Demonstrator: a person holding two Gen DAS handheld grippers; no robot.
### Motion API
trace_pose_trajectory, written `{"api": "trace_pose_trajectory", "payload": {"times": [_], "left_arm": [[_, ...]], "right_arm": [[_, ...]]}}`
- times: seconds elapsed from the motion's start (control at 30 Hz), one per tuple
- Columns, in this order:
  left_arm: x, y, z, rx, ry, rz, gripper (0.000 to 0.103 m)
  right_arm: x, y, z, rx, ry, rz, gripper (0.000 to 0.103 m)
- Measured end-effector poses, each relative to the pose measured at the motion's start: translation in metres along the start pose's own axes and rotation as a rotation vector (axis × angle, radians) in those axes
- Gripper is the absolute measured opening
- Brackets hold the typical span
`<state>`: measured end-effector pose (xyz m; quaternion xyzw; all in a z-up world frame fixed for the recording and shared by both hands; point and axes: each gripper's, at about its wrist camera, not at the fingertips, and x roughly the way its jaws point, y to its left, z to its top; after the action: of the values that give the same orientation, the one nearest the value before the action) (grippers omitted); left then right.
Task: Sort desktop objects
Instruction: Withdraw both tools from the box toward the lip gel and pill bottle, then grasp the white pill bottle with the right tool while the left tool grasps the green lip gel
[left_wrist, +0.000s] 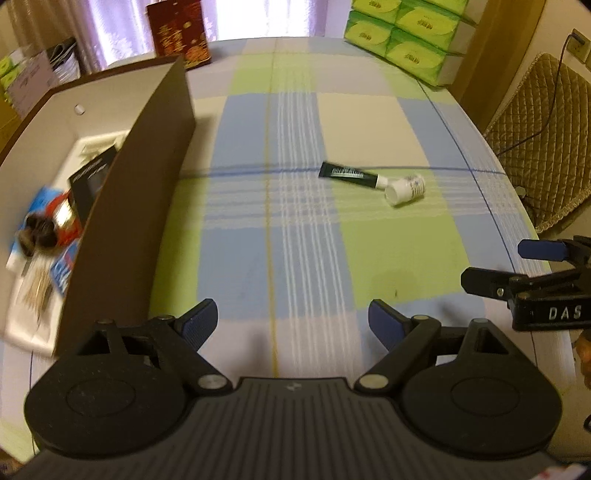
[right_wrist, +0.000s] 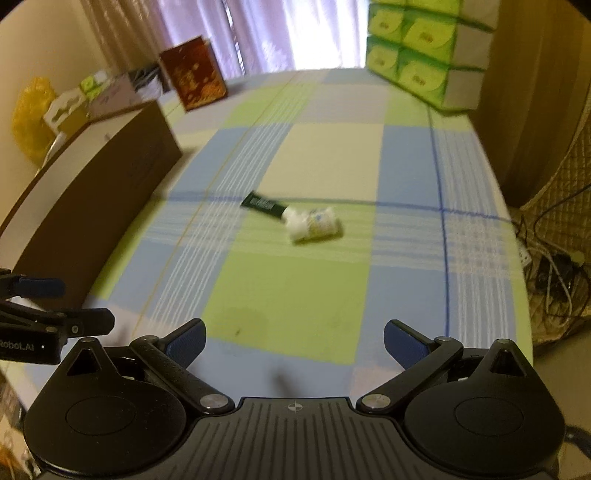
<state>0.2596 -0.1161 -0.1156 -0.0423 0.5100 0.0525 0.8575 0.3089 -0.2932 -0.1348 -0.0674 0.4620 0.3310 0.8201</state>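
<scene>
The brown box (left_wrist: 122, 206) stands at the left of the checked cloth (left_wrist: 303, 258) and already holds several items, while both grippers, left (left_wrist: 291, 321) and right (right_wrist: 293, 341), hang spread wide and empty at the near edge. Mid-table lies a small white bottle (left_wrist: 404, 189) on its side: light, rigid and likely to roll, so best pinched across its middle. Touching its cap end, the dark tube (left_wrist: 347, 174) looks soft and light; take it across the flat body.
</scene>
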Motion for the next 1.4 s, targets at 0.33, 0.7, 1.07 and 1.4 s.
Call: {"api": "trace_pose_trajectory", "payload": {"times": [0.33, 0.7, 1.07, 1.4], "left_arm": [[0.047, -0.009, 0.050, 0.008, -0.005, 0.017, 0.086], [0.086, -0.003, 0.079, -0.006, 0.039, 0.018, 0.086], [0.107, 0.002, 0.092, -0.027, 0.067, 0.016, 0.086], [0.118, -0.003, 0.106, -0.034, 0.062, 0.003, 0.086]], "right_arm": [[0.037, -0.009, 0.028, -0.043, -0.058, 0.009, 0.081], [0.079, -0.007, 0.051, -0.106, -0.029, 0.006, 0.070], [0.111, -0.010, 0.064, -0.118, -0.007, 0.013, 0.066], [0.119, -0.021, 0.063, -0.168, -0.009, -0.029, 0.045]]}}
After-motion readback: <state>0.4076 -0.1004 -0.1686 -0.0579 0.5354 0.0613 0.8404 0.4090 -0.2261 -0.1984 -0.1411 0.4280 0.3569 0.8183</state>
